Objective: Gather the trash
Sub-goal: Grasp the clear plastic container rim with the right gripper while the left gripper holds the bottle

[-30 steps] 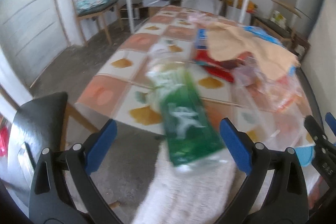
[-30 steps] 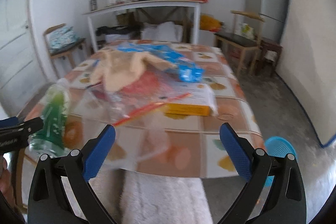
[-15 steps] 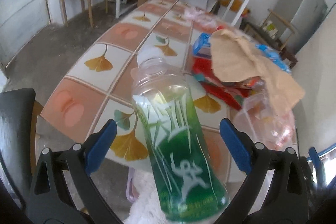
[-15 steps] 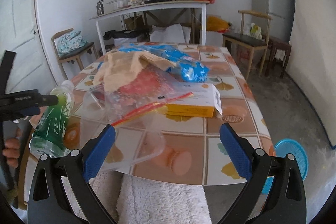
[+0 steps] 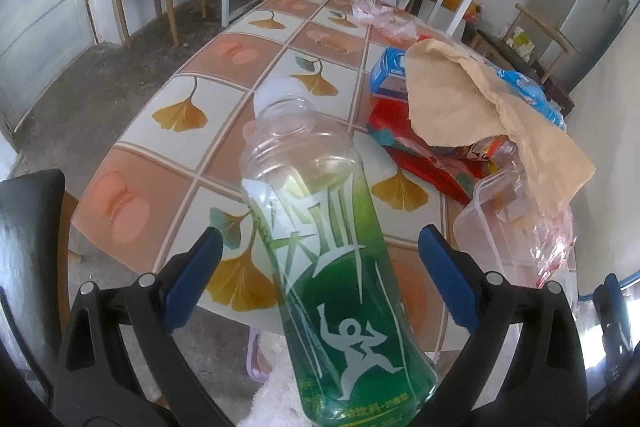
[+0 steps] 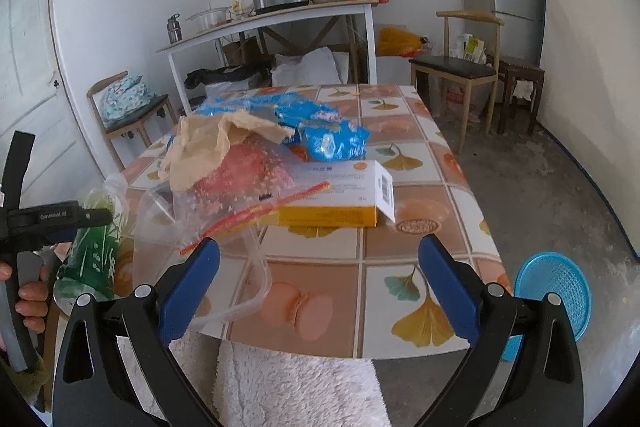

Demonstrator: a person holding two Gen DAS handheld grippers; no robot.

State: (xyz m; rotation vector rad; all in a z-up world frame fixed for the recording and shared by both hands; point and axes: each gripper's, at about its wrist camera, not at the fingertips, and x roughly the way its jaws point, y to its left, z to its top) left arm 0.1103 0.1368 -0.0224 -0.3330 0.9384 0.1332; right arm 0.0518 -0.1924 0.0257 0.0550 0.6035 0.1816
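Note:
A clear bottle with a green label [image 5: 320,247] stands tilted between the fingers of my left gripper [image 5: 320,283], off the near edge of the tiled table [image 5: 168,115]. The blue pads stay wide apart with a gap on each side, and its base is hidden low by white fluffy fabric. From the right wrist, the bottle [image 6: 96,247] and left gripper [image 6: 80,219] sit at the table's left corner. My right gripper [image 6: 320,283] is open over the near edge. On the table lie brown paper [image 6: 208,147], a blue wrapper [image 6: 332,143], a yellow-white box [image 6: 336,195] and a clear zip bag [image 6: 240,195].
A clear plastic tub [image 5: 500,227] sits at the table's near right. A blue basket [image 6: 556,295] lies on the floor to the right. A black chair [image 5: 24,247] stands at the left, white fluffy fabric [image 6: 296,387] lies below the table edge.
The left wrist view has drawn in and steadied; the bottle now fills more of the space between its fingers. The right gripper rose slightly toward the table edge, still open.

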